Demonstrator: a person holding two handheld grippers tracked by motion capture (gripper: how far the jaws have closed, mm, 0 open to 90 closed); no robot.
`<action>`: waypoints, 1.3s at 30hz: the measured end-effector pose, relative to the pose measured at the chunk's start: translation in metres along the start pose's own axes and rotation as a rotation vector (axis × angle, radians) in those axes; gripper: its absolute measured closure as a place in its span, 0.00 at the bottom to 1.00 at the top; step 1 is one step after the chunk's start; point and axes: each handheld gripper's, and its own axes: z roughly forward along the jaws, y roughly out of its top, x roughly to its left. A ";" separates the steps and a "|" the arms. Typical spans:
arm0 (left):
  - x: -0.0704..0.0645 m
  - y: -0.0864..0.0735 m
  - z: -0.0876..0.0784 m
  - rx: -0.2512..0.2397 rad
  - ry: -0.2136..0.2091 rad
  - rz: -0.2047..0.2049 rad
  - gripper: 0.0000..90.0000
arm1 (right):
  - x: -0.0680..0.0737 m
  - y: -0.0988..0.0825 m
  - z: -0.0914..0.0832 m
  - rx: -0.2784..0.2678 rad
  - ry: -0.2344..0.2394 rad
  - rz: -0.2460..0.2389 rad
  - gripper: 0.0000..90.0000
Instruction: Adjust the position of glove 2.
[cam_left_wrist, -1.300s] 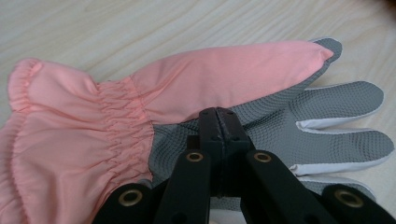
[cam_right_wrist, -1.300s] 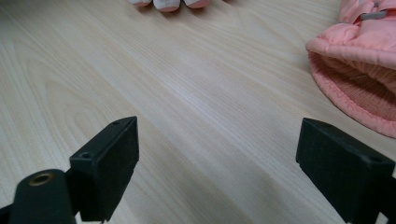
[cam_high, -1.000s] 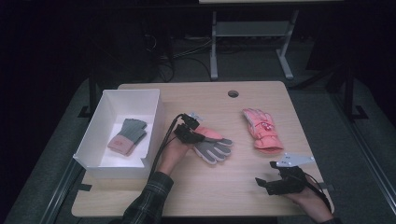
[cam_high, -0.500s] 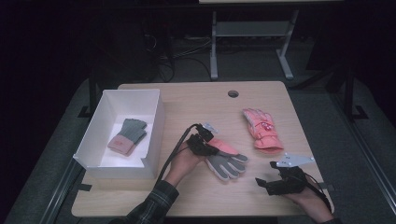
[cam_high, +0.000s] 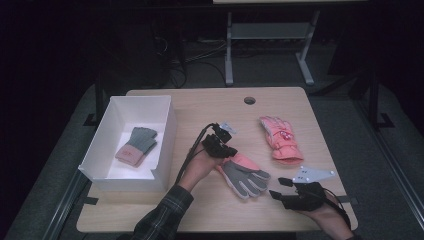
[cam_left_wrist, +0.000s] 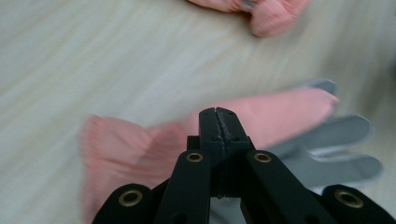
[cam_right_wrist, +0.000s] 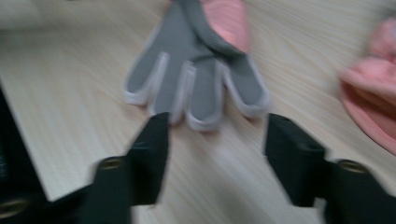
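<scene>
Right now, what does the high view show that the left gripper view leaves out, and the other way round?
High view alone: the white box holding a grey and pink glove, and the right gripper near the table edge. Left gripper view alone: the left gripper with its jaws shut on the pink and grey glove, seen close up. Both: that glove, the wooden table and the second pink glove.

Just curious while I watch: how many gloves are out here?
3. One grey-and-pink glove lies in the white box, one pink-and-grey glove at the table's middle, one pink glove farther right. None looks hidden.
</scene>
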 end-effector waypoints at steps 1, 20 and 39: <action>0.004 0.002 0.003 0.000 0.005 -0.006 1.00 | 0.004 0.002 0.002 -0.001 0.016 -0.012 0.68; 0.026 0.008 0.034 0.125 0.046 -0.001 1.00 | 0.055 0.031 0.071 0.103 0.214 -0.151 1.00; 0.013 -0.029 0.002 0.128 0.022 -0.024 1.00 | 0.023 0.028 0.061 0.114 0.130 -0.103 1.00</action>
